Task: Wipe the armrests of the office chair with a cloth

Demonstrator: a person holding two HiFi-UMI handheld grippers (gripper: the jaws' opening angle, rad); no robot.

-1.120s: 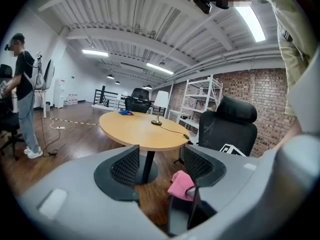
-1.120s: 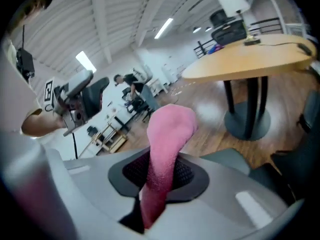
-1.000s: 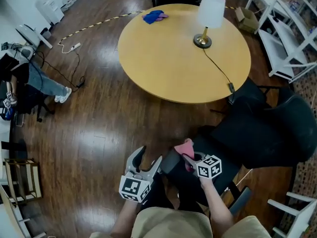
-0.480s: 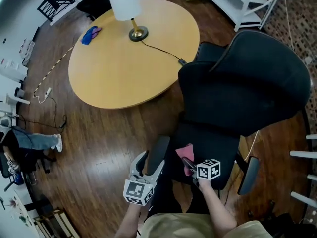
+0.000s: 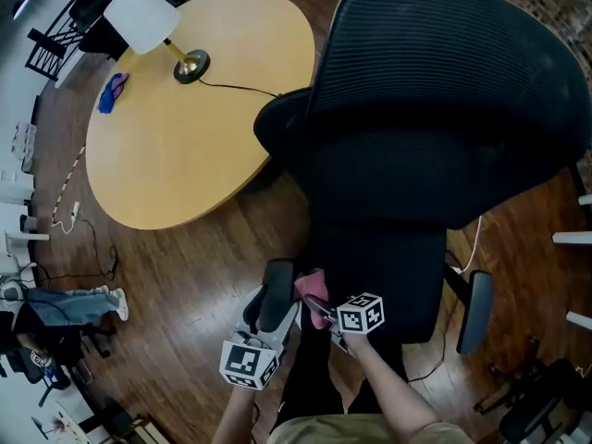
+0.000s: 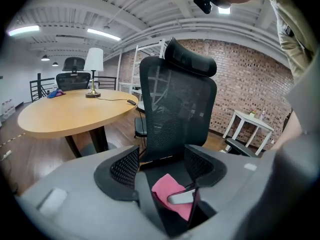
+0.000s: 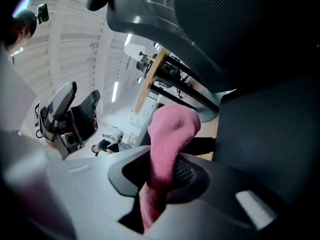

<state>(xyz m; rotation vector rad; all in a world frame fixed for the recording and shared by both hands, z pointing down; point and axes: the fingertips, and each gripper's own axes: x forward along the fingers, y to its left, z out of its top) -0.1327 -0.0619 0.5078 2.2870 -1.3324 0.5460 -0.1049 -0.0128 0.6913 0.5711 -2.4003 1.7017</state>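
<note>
R gripper (image 7: pixel 161 178) clamps pink cloth (image 7: pixel 171 129); L gripper (image 6: pixel 163 168) open

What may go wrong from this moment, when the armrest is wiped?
1. The right tongs pinch the cloth low, and most of it sticks out loose; rubbing may pull it free.
2. The open left tongs seem to stand around the armrest, close to the cloth, so the two tongs may bump.

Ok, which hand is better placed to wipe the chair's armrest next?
Right. The right gripper is shut on the pink cloth, which sits right beside the armrest. The left gripper is open by that armrest and holds no cloth.
</note>
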